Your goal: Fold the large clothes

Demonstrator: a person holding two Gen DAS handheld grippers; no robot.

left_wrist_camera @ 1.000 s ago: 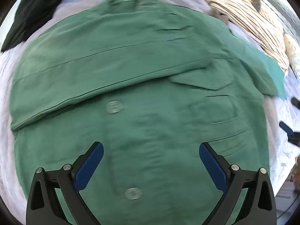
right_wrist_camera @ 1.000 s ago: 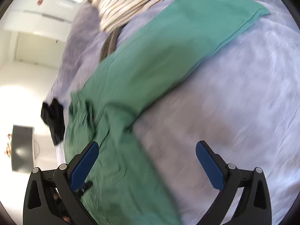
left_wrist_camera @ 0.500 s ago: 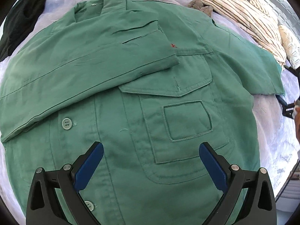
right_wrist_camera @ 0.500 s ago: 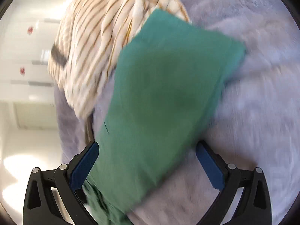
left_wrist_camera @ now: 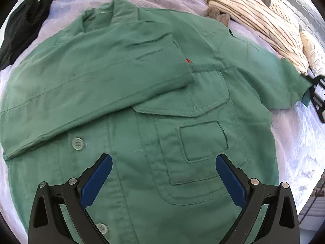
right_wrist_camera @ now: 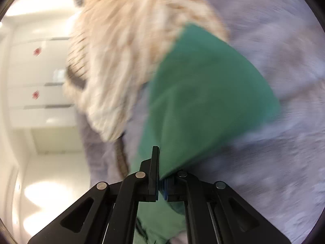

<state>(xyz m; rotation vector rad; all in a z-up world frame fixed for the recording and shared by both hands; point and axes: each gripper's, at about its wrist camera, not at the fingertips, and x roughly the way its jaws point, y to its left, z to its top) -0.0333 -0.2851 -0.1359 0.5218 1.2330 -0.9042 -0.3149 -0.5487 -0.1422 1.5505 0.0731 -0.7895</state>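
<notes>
On the bed, over its lilac cover (left_wrist_camera: 294,142), I find the green jacket (left_wrist_camera: 142,122) lying front up, one sleeve folded across its chest and the other sleeve (right_wrist_camera: 203,101) stretched out beside a cream striped garment (left_wrist_camera: 254,14). My left claw (left_wrist_camera: 163,174) hangs above the jacket's lower front with its blue pads spread wide and nothing between them. My right claw (right_wrist_camera: 161,185) has just been closing and now pinches the cuff edge of the outstretched sleeve, pads pressed on the cloth; a black garment (left_wrist_camera: 22,26) lies near the collar.
</notes>
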